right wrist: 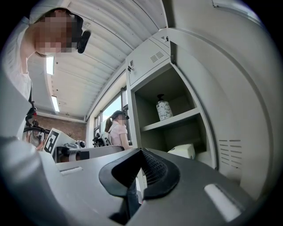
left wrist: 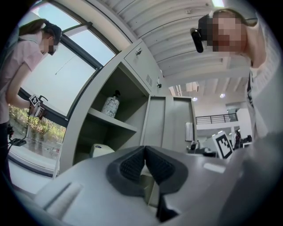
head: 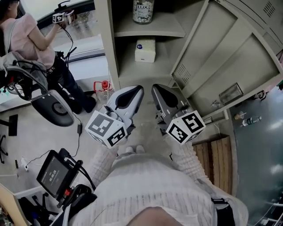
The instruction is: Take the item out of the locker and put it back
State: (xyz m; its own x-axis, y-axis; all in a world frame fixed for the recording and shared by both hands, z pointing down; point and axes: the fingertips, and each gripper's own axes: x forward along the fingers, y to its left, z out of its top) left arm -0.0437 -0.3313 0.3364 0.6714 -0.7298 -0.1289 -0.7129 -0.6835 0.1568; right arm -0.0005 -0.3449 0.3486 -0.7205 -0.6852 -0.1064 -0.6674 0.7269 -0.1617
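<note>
Head view: looking down, my left gripper point(head: 134, 91) and right gripper point(head: 158, 91) sit side by side in front of my body. Both are aimed at the open locker point(head: 109, 44) and neither is inside it. The locker's door point(head: 230, 66) is swung wide to the right, leaving the way in free. A patterned bottle point(head: 143, 11) stands upright on the upper shelf, and a white box point(head: 145, 50) rests on the shelf below. Either could be the item; I cannot tell which is meant. Both are in the locker, and neither is touched.

Left gripper view: my jaws are together, their ribbed pads meeting at the tip with nothing between them. The bottle and the box show beyond, up and to the left, well apart from me.

Right gripper view: these jaws are also closed on nothing, and the shelves rise ahead to the right. I judge this a resting pose — both tools are shut because they carry nothing. One would have to open before reaching in.
</note>
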